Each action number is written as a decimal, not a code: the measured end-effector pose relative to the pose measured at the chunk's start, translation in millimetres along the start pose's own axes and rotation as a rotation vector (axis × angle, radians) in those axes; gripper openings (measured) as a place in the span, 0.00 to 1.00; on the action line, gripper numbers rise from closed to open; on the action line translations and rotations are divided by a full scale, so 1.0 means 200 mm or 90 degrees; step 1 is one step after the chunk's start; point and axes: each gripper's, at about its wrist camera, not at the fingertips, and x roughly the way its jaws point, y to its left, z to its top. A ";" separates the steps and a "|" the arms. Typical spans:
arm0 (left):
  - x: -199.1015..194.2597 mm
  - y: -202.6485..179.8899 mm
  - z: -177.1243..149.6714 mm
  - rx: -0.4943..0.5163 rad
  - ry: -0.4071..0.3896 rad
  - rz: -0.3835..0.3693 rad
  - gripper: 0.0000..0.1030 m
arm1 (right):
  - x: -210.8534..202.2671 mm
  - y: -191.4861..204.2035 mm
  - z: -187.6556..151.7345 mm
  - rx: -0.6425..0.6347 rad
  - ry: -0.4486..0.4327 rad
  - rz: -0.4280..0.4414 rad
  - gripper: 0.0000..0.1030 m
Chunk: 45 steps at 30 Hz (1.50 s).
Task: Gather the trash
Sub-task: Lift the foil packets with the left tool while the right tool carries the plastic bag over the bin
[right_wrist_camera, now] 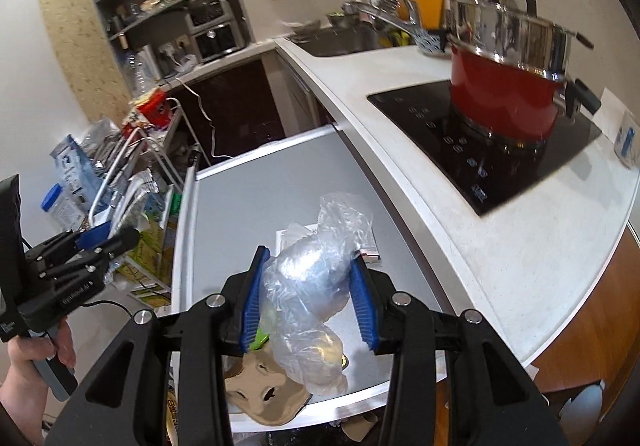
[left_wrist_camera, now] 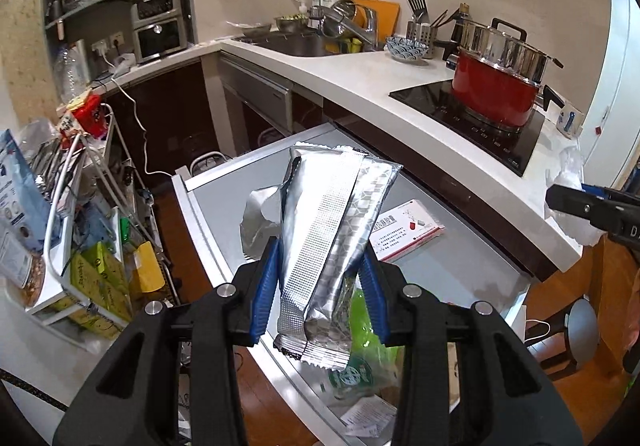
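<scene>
Left gripper (left_wrist_camera: 320, 282): jaws part-way spread, blue pads pinching a silver foil wrapper (left_wrist_camera: 334, 230) from both sides
Silver foil wrapper: upright between the left jaws, leaning slightly; top edge well above the fingertips, bottom crimped edge hanging below the pads; torn flap curling out past the left pad
Below the left jaws: green plastic packaging (left_wrist_camera: 366, 330) and a crumpled paper slip (left_wrist_camera: 366, 420), both lower than the held wrapper
Beyond the left jaws: grey pull-out surface (left_wrist_camera: 224, 181); white-and-red box (left_wrist_camera: 406, 234) lying flat on it, just right of the wrapper
Right gripper (right_wrist_camera: 308, 294): jaws narrowly spread, blue pads pressed into a clear plastic bag (right_wrist_camera: 316, 286) on both sides
Clear plastic bag: crumpled, bulging between the right jaws; top rising above the fingertips, lower part sagging below the pads
Below the right jaws: brown cardboard piece (right_wrist_camera: 260, 394) with holes, partly over the near edge of the grey surface; a bit of green showing beside the left pad
Behind the bag: flat white item on the grey surface, mostly hidden
Far right of the jaws, both views: red pot (right_wrist_camera: 506, 101) under a steel lid on a black cooktop (right_wrist_camera: 460, 149), white counter (right_wrist_camera: 500, 246)
Left edge of right view: a hand (right_wrist_camera: 28, 370) gripping the other gripper's handle
</scene>
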 end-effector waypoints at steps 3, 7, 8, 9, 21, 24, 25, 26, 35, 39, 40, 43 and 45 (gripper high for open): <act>-0.05 -0.03 -0.02 -0.007 -0.007 0.008 0.39 | -0.06 0.02 -0.02 -0.010 -0.004 0.016 0.38; -0.12 -0.07 -0.07 -0.009 -0.011 0.019 0.39 | -0.12 0.04 -0.05 -0.022 -0.008 0.032 0.38; -0.14 -0.08 -0.08 -0.009 -0.012 0.022 0.39 | -0.14 0.04 -0.06 -0.027 -0.009 0.035 0.38; -0.15 -0.09 -0.09 -0.009 -0.012 0.024 0.39 | -0.15 0.04 -0.07 -0.029 -0.010 0.037 0.38; -0.25 -0.22 -0.20 -0.013 -0.010 0.038 0.39 | -0.30 0.02 -0.17 -0.052 -0.013 0.057 0.38; -0.27 -0.25 -0.22 -0.008 -0.010 0.046 0.39 | -0.32 0.00 -0.20 -0.054 -0.010 0.062 0.38; -0.28 -0.26 -0.23 -0.007 -0.011 0.049 0.39 | -0.33 0.00 -0.21 -0.054 -0.009 0.064 0.38; -0.29 -0.27 -0.24 -0.006 -0.011 0.052 0.39 | -0.33 0.00 -0.22 -0.056 -0.006 0.066 0.38; -0.33 -0.36 -0.32 -0.003 0.000 0.065 0.39 | -0.36 -0.01 -0.32 -0.077 0.012 0.080 0.38; -0.33 -0.40 -0.37 -0.001 0.012 0.065 0.39 | -0.37 -0.01 -0.37 -0.086 0.026 0.084 0.38; -0.33 -0.41 -0.39 -0.002 0.016 0.065 0.39 | -0.37 -0.01 -0.39 -0.089 0.029 0.085 0.38; -0.33 -0.43 -0.43 0.000 0.028 0.064 0.39 | -0.38 -0.01 -0.43 -0.095 0.041 0.089 0.38; -0.33 -0.45 -0.47 0.005 0.037 0.065 0.39 | -0.37 -0.01 -0.46 -0.099 0.050 0.089 0.38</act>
